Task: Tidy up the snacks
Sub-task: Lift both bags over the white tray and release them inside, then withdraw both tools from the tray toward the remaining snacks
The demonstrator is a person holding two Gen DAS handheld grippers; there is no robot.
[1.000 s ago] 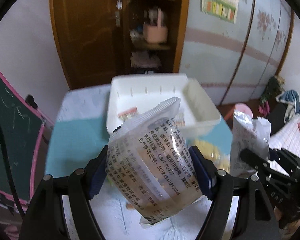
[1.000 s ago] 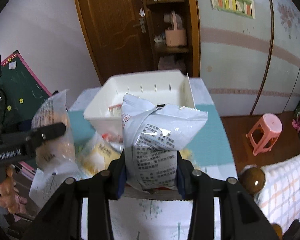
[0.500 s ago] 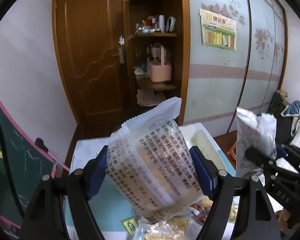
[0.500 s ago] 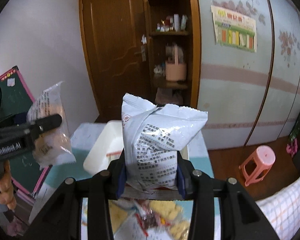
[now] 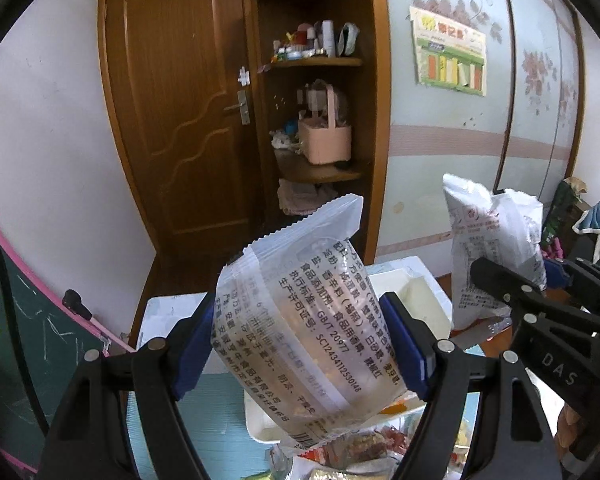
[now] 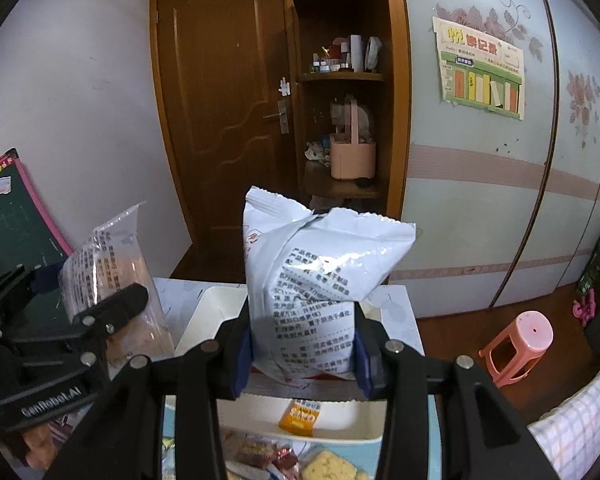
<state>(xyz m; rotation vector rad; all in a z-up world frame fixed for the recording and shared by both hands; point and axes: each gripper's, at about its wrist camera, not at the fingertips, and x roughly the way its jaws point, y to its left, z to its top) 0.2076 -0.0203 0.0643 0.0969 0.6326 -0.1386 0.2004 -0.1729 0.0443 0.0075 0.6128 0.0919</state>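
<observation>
My left gripper (image 5: 300,340) is shut on a clear snack packet (image 5: 304,336) with black print and holds it in the air above the white bin (image 5: 416,300). My right gripper (image 6: 302,354) is shut on a white foil snack bag (image 6: 312,280), also held above the white bin (image 6: 204,320). The white bag also shows at the right of the left wrist view (image 5: 492,256), and the clear packet at the left of the right wrist view (image 6: 112,276). A small orange packet (image 6: 300,416) lies inside the bin.
Loose snacks (image 6: 292,460) lie on the teal table (image 5: 216,420) in front of the bin. A chalkboard (image 5: 24,344) stands at the left, a brown door (image 5: 180,120) and shelves (image 5: 320,120) behind, and a pink stool (image 6: 520,344) on the floor at the right.
Both grippers have risen and tilted up with their packets. The bin and table have dropped low in both views, and more of the wall, door and shelves shows.
</observation>
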